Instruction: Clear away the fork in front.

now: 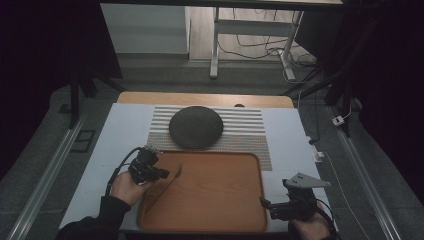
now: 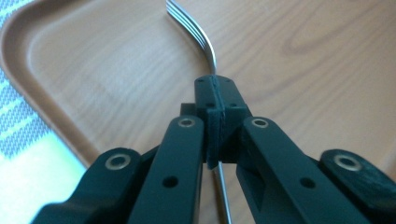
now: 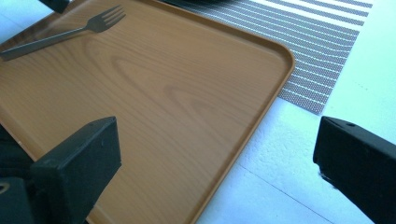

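Forearms and hands are seen at the bottom of the high view, each with a gripper. At the tray's [image 1: 252, 200] left edge the left gripper [image 1: 161, 173] is held over the wood, and the fork [image 1: 172, 179] is carried in it, tines toward the tray's middle. By the tray's right near corner the right gripper [image 1: 265, 204] is kept over the tabletop [image 1: 117, 132], with nothing in it. Beyond the tray's far edge a striped mat [image 1: 250, 132] is laid, and a dark round plate [image 1: 195, 126] is set on it.

In the left gripper view the left gripper [image 2: 215, 100] is seen clamped tight on the fork [image 2: 198, 32] at the neck; the tines curve away over the tray [image 2: 107, 70] and the handle runs back beneath the jaws. Whether the fork is touching the tray or lifted off it cannot be told.

In the right gripper view the right gripper [image 3: 215, 154] is seen with its jaws spread wide and nothing between them, over the tray's [image 3: 187, 93] right edge. The fork [image 3: 70, 32] is seen at the far left corner, the mat [image 3: 317, 51] past the far edge.

The grasp is judged done. The carry and the placing, probably beside the plate on the mat, are judged left to do.
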A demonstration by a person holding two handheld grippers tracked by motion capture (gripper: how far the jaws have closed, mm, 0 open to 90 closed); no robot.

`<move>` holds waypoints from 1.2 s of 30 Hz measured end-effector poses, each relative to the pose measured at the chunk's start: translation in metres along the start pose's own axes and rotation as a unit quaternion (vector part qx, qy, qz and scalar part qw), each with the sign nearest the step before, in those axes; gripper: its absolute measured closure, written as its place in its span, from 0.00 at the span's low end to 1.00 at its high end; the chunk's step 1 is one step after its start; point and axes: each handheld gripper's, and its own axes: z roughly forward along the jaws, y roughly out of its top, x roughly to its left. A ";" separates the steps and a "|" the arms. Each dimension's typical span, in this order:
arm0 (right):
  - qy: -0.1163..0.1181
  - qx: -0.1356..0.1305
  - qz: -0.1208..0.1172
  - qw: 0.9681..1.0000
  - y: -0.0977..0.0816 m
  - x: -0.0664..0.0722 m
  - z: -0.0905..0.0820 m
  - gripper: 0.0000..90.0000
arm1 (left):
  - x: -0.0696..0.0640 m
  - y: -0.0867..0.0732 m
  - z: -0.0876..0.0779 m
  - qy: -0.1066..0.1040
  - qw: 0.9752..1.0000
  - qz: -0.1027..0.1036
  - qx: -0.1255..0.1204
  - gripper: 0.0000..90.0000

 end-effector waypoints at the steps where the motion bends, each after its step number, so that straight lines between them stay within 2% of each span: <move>1: 0.000 0.001 0.000 1.000 0.000 0.000 0.000 0.01 | 0.001 0.002 0.002 -0.001 1.000 0.002 0.000 0.98; 3: -0.002 0.002 -0.001 1.000 0.000 0.000 0.001 0.01 | 0.004 0.006 0.006 -0.002 1.000 0.004 0.000 0.98; 6: -0.002 0.002 -0.003 1.000 0.000 0.001 0.001 0.01 | 0.011 0.012 0.008 -0.017 1.000 -0.007 -0.009 0.98; 9: -0.005 0.006 -0.006 1.000 0.000 0.001 0.001 0.01 | 0.015 0.016 0.012 -0.019 1.000 -0.010 -0.014 0.98; 14: -0.001 0.006 0.001 1.000 0.000 0.000 0.002 0.01 | 0.020 0.018 0.027 -0.008 1.000 -0.015 0.006 0.98; 16: 0.000 0.007 0.001 1.000 0.000 0.000 0.002 0.01 | 0.015 0.020 0.030 -0.007 1.000 -0.010 0.007 0.98; 19: 0.000 0.009 0.001 1.000 0.001 0.000 0.002 0.01 | 0.001 0.024 0.030 -0.006 1.000 0.012 0.009 0.98; 24: 0.000 0.011 0.002 1.000 0.001 0.000 0.002 0.01 | -0.015 0.026 0.038 -0.026 0.999 0.030 0.018 0.98; 28: 0.000 0.012 0.002 1.000 0.001 0.000 0.002 0.01 | -0.021 0.027 0.041 -0.032 0.999 0.036 0.019 0.98; 31: 0.001 0.012 0.002 1.000 0.001 -0.001 0.002 0.01 | -0.025 0.027 0.042 -0.045 0.998 0.038 0.016 0.98; 34: 0.002 0.013 0.002 1.000 0.001 -0.001 0.003 0.01 | -0.030 0.027 0.051 -0.051 0.997 0.047 0.027 0.98; 36: 0.003 0.014 0.003 1.000 0.001 -0.001 0.003 0.01 | -0.033 0.026 0.059 -0.042 0.997 0.055 0.035 0.98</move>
